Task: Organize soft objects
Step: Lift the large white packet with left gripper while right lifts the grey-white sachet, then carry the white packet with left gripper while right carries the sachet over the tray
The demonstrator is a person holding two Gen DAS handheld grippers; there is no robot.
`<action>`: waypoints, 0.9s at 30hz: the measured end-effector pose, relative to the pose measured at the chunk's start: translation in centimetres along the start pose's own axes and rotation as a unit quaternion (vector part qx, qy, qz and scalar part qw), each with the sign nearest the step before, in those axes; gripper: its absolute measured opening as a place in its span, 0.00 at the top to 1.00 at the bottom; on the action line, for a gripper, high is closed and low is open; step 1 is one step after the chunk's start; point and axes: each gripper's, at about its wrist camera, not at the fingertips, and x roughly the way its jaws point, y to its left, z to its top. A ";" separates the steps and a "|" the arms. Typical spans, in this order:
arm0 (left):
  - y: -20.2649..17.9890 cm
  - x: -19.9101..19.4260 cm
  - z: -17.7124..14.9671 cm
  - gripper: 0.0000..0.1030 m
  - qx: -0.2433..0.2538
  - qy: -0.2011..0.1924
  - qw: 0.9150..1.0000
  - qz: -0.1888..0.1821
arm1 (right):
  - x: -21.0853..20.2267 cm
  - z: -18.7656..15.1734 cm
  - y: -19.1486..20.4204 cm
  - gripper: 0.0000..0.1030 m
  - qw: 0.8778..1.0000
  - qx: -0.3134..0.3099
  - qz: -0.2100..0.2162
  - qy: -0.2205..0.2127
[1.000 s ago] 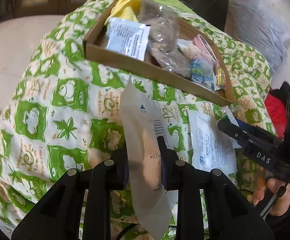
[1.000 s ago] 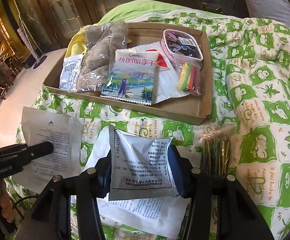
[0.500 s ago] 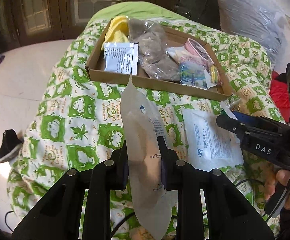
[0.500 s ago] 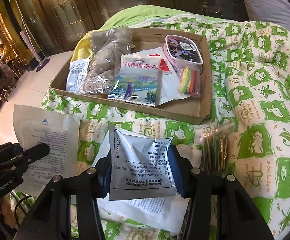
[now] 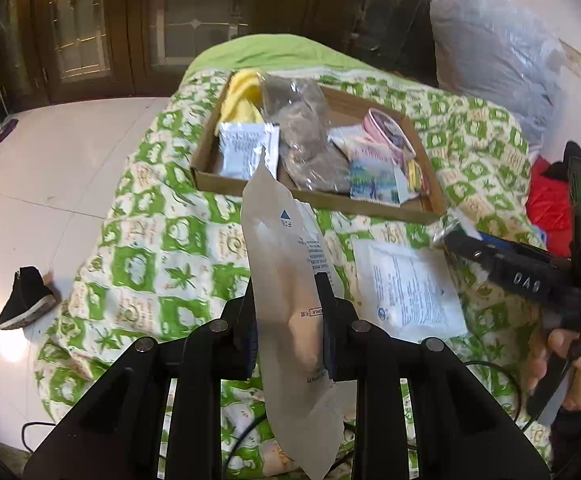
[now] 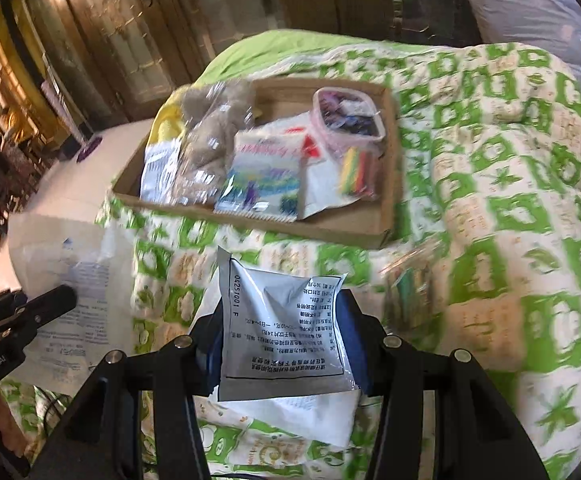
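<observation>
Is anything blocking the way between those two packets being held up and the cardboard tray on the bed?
No visible obstacle. The long beige pouch and silver sachet hang above the quilt, with open air up to the cardboard tray. The tray is crowded, though; bare cardboard shows at its far side.

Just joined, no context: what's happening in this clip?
A person is sorting soft packets on a bed with two handheld grippers. The left gripper is shut on a long beige pouch; the right gripper is shut on a grey sachet. Both are held above the quilt, short of the cardboard tray that already holds other packets.
</observation>
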 end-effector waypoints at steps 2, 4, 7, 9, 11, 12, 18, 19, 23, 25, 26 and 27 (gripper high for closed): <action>0.4 -0.5 0.4 0.77 -0.005 -0.004 1.000 0.000 | -0.5 0.6 -0.7 0.52 1.000 0.007 -0.002 -0.006; 0.8 -0.9 0.7 0.77 -0.009 -0.005 1.000 0.000 | -1.0 1.1 -1.5 0.52 1.000 0.014 -0.005 -0.013; 0.8 -1.1 1.1 0.77 -0.010 -0.006 1.000 0.001 | -1.5 1.7 -2.3 0.52 1.000 0.019 -0.009 -0.017; 0.7 -1.0 1.3 0.77 -0.008 -0.005 1.000 0.002 | -1.5 1.9 -2.7 0.52 1.000 0.020 -0.010 -0.016; 0.5 -0.7 1.5 0.77 -0.006 -0.002 1.000 0.001 | -1.4 2.1 -3.0 0.52 1.000 0.021 -0.011 -0.013; 0.4 -0.5 1.7 0.77 -0.003 0.000 1.000 0.001 | -1.4 2.1 -3.1 0.52 1.000 0.021 -0.011 -0.011; -0.3 0.3 2.9 0.77 -0.002 0.006 1.000 -0.010 | -0.6 2.7 -3.3 0.52 1.000 0.016 -0.011 0.002; -0.5 0.3 3.2 0.77 -0.002 0.006 1.000 -0.012 | -0.5 2.9 -3.3 0.52 1.000 0.015 -0.011 0.003; -1.0 0.5 4.9 0.77 -0.002 0.005 1.000 -0.022 | 0.0 4.2 -3.6 0.52 1.000 0.009 -0.008 0.010; -1.2 0.6 5.6 0.77 -0.003 0.004 1.000 -0.027 | 0.1 5.2 -3.8 0.52 1.000 0.005 -0.008 0.016; -1.2 0.7 6.0 0.77 -0.004 0.003 0.999 -0.031 | 0.2 5.7 -4.0 0.52 1.000 0.002 -0.008 0.020; -1.3 0.7 6.3 0.77 -0.004 0.003 0.999 -0.034 | 0.3 6.2 -4.1 0.52 1.000 -0.002 -0.011 0.024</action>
